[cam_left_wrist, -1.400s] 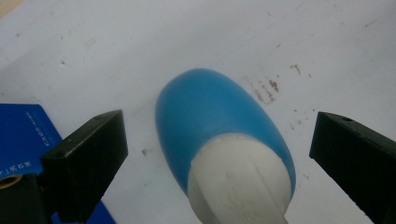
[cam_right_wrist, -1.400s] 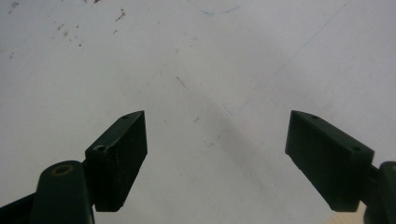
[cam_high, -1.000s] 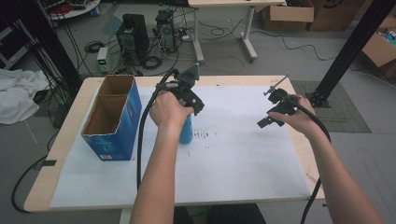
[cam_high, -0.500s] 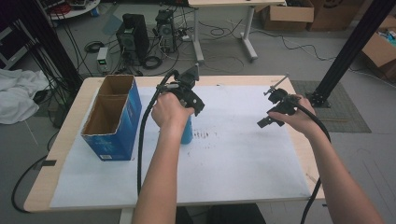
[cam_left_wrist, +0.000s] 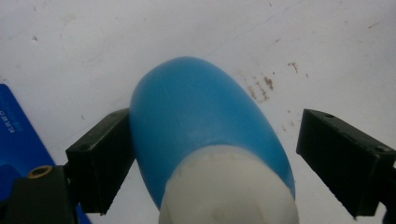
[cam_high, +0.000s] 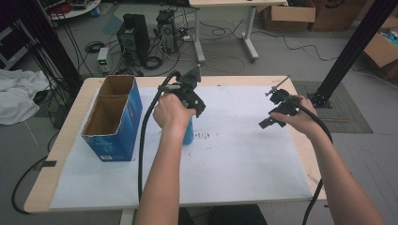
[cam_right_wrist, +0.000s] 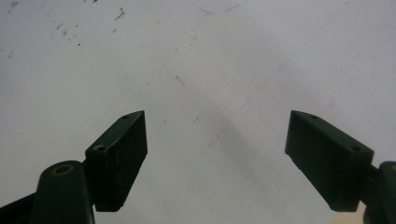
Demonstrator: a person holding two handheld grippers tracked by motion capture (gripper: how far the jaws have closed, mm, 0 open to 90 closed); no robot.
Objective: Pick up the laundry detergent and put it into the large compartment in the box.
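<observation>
A blue bottle (cam_left_wrist: 201, 116) with a white cap (cam_left_wrist: 229, 186) stands on the white paper, seen from above in the left gripper view. My left gripper (cam_left_wrist: 212, 158) is open around it: the left jaw touches the bottle's side and the right jaw stands apart from it. In the high view the bottle (cam_high: 188, 133) shows just under the left hand and left gripper (cam_high: 192, 105), near the table's middle. My right gripper (cam_high: 271, 118) hovers over the paper at the right, and in its own view the right gripper (cam_right_wrist: 215, 158) is open with nothing between its jaws.
A tall blue cardboard box (cam_high: 115, 119), open at the top, stands at the table's left. White paper (cam_high: 244, 154) with small brown marks covers the wooden table (cam_high: 70, 117). A black post (cam_high: 347, 51) rises past the table's right corner.
</observation>
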